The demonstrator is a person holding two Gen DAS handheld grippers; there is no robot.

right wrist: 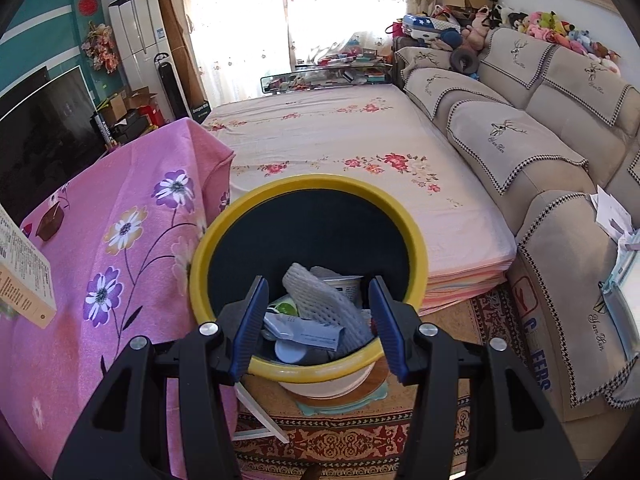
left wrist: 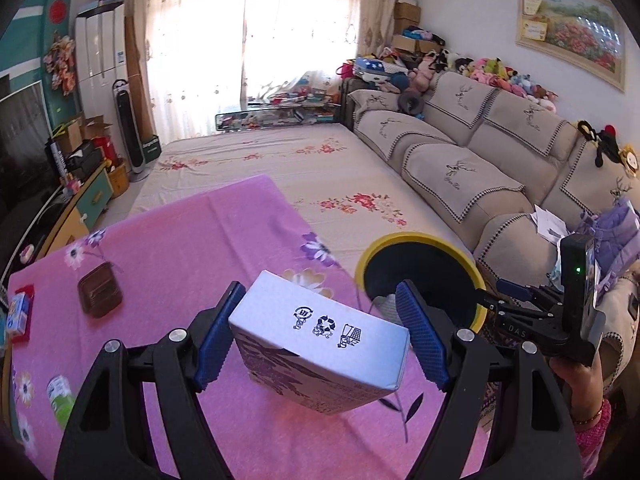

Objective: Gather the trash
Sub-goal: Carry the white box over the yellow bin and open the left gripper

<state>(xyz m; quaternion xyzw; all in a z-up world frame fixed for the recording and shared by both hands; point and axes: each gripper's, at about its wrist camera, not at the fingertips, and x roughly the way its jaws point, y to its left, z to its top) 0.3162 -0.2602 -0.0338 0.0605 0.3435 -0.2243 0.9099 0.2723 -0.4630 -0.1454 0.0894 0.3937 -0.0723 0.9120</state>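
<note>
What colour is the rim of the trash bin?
Yellow. The bin has a yellow rim around a dark inside, seen best from the right wrist view.

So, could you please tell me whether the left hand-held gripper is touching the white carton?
Touching. The left wrist view shows both blue pads of the left hand-held gripper pressed against the white carton's sides, holding it above the pink tablecloth.

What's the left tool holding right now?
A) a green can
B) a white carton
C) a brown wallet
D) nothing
B: the left tool grips a white carton with recycling symbols between its blue pads, above the pink tablecloth.
</note>
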